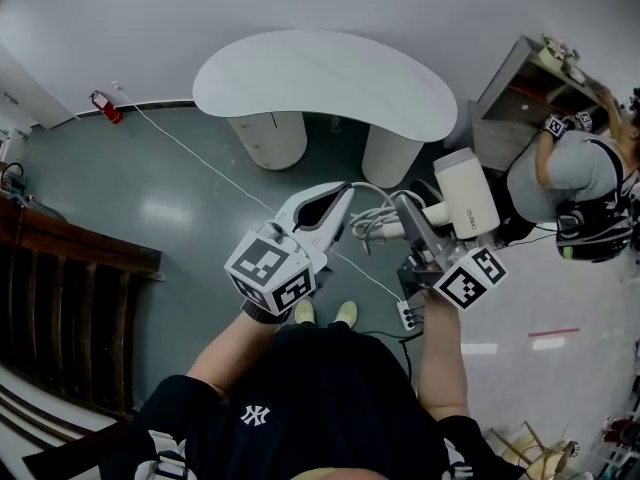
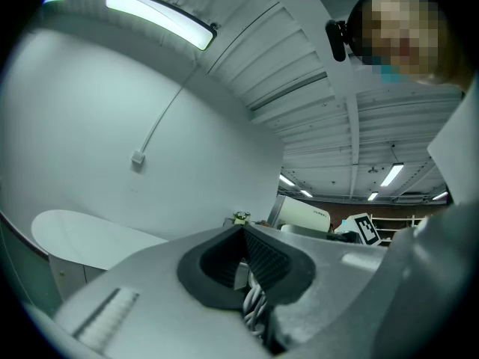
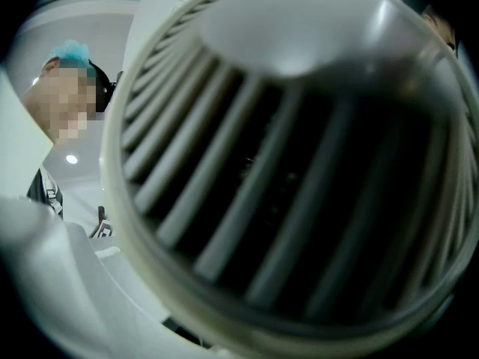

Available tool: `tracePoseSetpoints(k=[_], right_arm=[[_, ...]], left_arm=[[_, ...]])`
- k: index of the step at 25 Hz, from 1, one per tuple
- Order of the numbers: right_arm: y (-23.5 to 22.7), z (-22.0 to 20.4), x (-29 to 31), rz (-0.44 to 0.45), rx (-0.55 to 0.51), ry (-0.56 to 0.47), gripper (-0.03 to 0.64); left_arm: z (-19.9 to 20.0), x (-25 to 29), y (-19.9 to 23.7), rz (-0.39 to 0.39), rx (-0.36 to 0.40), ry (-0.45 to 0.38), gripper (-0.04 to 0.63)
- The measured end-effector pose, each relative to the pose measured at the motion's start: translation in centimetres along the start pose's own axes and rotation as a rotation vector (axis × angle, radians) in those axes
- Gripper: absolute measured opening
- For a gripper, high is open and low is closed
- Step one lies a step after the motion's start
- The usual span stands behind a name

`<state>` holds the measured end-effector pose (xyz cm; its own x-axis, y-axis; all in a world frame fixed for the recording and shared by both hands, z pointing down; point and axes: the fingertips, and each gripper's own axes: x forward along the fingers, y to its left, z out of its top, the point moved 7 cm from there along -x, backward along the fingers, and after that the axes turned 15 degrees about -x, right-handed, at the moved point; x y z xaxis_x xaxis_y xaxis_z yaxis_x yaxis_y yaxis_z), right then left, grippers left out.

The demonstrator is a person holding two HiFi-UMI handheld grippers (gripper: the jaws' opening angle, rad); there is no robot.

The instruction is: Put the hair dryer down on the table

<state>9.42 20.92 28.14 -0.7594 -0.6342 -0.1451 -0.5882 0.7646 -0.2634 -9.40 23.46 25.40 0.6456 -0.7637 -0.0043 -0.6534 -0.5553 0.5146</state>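
Note:
In the head view the white hair dryer [image 1: 466,192] hangs in the air in front of me, below the white kidney-shaped table [image 1: 330,73]. My right gripper [image 1: 411,209] is shut on its handle. My left gripper [image 1: 344,196] is shut on the dryer's bundled white cord [image 1: 368,224]. In the left gripper view the cord [image 2: 254,302] shows between the dark ribbed pads [image 2: 271,260], with the hair dryer [image 2: 304,215] beyond. The dryer's slatted grille [image 3: 299,163] fills the right gripper view and hides that gripper's jaws.
The table stands on two rounded white pedestals [image 1: 268,138]. A thin white cable [image 1: 200,163] crosses the grey floor to a power strip [image 1: 408,314] by my feet. Another person [image 1: 575,178] works at a shelf [image 1: 520,83] on the right. Dark wooden furniture [image 1: 60,288] lines the left.

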Motion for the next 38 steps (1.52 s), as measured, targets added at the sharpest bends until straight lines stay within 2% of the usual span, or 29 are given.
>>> tracePoseSetpoints(k=[9, 17, 32, 38], right_arm=[[-0.1, 0.1, -0.1, 0.013, -0.015, 0.002, 0.206], [-0.7, -0.6, 0.1, 0.023, -0.008, 0.023, 0.206], [-1.3, -1.9, 0.2, -0.014, -0.008, 0.046, 0.206], [-7.6, -2.5, 5.3, -0.044, 0.008, 0.079, 0.204]], left_arm=[[-0.2, 0.2, -0.3, -0.009, 0.003, -0.010, 0.000], [-0.3, 0.5, 0.0, 0.014, 0.005, -0.019, 0.000], [-1.0, 1.1, 1.3, -0.009, 0.003, 0.001, 0.002], [1.0, 7.4, 6.8, -0.015, -0.011, 0.036, 0.000]])
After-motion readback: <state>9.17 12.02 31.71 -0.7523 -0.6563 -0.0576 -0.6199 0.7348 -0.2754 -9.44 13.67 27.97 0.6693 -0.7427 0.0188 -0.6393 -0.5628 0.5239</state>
